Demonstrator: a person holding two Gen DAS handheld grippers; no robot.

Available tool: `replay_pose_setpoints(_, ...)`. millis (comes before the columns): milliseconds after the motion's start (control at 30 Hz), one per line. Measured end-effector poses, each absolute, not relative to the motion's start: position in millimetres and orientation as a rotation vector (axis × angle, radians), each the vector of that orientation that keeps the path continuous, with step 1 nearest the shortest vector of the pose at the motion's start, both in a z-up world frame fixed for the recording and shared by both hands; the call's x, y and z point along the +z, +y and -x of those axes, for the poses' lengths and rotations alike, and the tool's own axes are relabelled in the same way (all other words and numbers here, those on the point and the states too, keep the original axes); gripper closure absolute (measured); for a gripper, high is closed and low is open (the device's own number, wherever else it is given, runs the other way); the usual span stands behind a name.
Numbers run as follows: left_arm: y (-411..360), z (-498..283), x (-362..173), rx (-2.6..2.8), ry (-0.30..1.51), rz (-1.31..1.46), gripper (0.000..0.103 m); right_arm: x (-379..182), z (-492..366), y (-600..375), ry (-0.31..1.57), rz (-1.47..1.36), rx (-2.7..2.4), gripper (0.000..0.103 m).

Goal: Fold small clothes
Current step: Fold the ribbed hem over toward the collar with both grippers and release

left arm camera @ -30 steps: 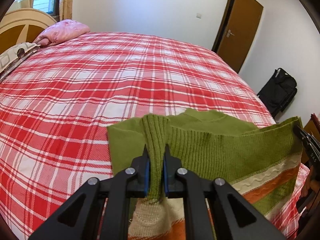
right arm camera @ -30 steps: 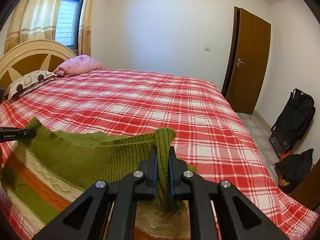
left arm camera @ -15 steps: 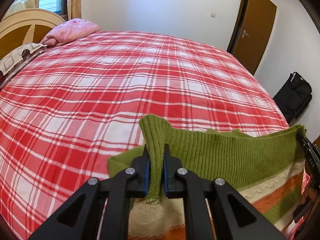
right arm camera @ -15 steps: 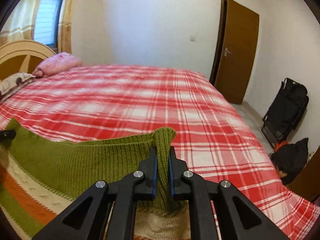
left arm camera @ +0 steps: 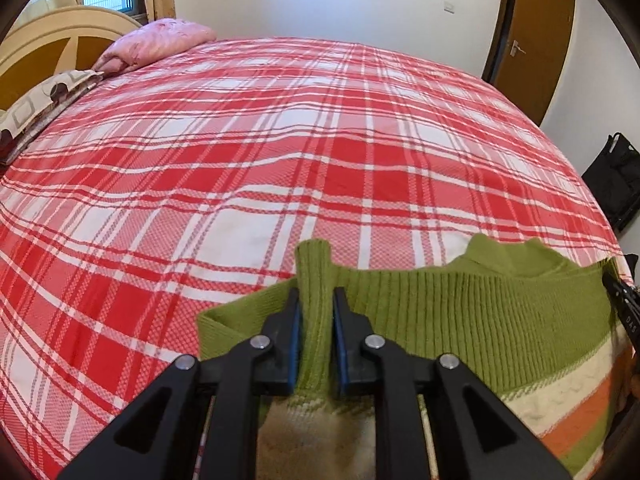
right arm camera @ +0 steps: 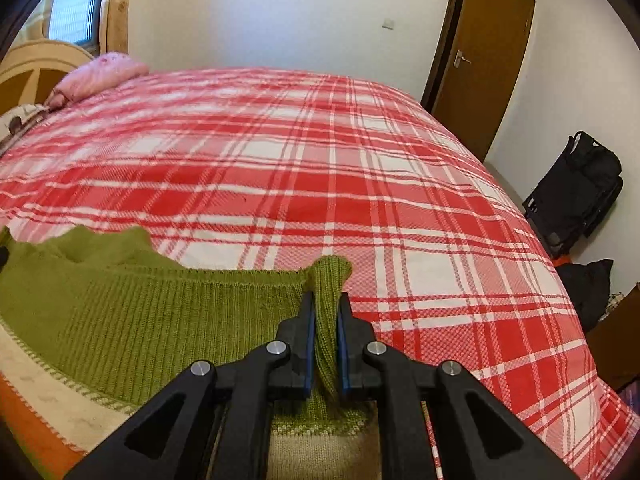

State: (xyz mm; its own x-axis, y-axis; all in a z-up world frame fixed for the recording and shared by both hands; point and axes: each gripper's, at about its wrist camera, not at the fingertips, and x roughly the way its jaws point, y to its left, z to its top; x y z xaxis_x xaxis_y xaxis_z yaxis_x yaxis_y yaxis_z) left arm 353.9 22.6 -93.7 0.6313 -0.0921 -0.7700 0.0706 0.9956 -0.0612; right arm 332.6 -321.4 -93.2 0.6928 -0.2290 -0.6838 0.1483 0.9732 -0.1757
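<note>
A green knit sweater (left arm camera: 460,312) with cream and orange stripes lies at the near edge of the bed, its ribbed hem stretched between both grippers. My left gripper (left arm camera: 316,300) has a fold of the hem's left corner between its pads. Its jaws are opening, and the knit still fills the gap and touches both pads. My right gripper (right arm camera: 325,304) is shut on the hem's right corner, with the sweater (right arm camera: 160,308) spreading to its left. The sweater's collar (left arm camera: 508,256) peeks out beyond the hem. The lower part of the garment is hidden under the grippers.
The red and white plaid bedspread (left arm camera: 280,140) stretches far ahead. A pink pillow (left arm camera: 156,40) and a patterned pillow (left arm camera: 44,100) lie by the headboard (left arm camera: 48,36). A brown door (right arm camera: 488,64) and a black bag (right arm camera: 576,192) stand to the right of the bed.
Both grippers have come forward and down, carrying the hem over the rest of the sweater toward its collar. The left jaws now stand a little wider around the fold.
</note>
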Motion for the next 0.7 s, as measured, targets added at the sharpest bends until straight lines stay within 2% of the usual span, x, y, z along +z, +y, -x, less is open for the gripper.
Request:
replay_pose_setpoints(67,20,-355,-96,-0.077,0.880,0.003,0.075,-95,-334,-317,0.785,0.139,-0.224,0.093)
replay_pose_setpoints(133,22,-359,-97,-0.035,0.888,-0.005,0.060,-95,-334,-315,0.788,0.161,-0.242,0.089)
replay_pose_setpoints(167,25,-360,-97,-0.015,0.895,0.009,0.047,-94,-334,-314,0.787,0.168,-0.254,0.081)
replay_pose_setpoints(200,30,-361,-97,-0.005,0.906,0.031,0.041,-92,-333,-316,0.785,0.166,-0.265,0.071)
replay_pose_setpoints(333,55,-349,-83,-0.041,0.964,0.114,0.040,-65,-301,-335,0.683,0.018,-0.238,0.068)
replay_pose_setpoints(367,60,-343,-78,-0.037,0.957,0.105,0.038,-52,-278,-343,0.619,-0.036,-0.262,0.066)
replay_pose_setpoints(400,64,-335,-73,-0.042,0.947,0.095,0.037,-47,-267,-346,0.600,-0.056,-0.268,0.059)
replay_pose_setpoints(433,70,-324,-67,-0.053,0.932,0.084,0.037,-39,-243,-350,0.578,-0.085,-0.272,0.059)
replay_pose_setpoints(567,91,-274,-55,-0.028,0.871,0.033,0.036,-37,-179,-342,0.565,-0.070,-0.233,0.059)
replay_pose_setpoints(700,90,-231,-60,-0.042,0.875,-0.001,0.036,-46,-127,-318,0.584,-0.044,-0.173,0.066)
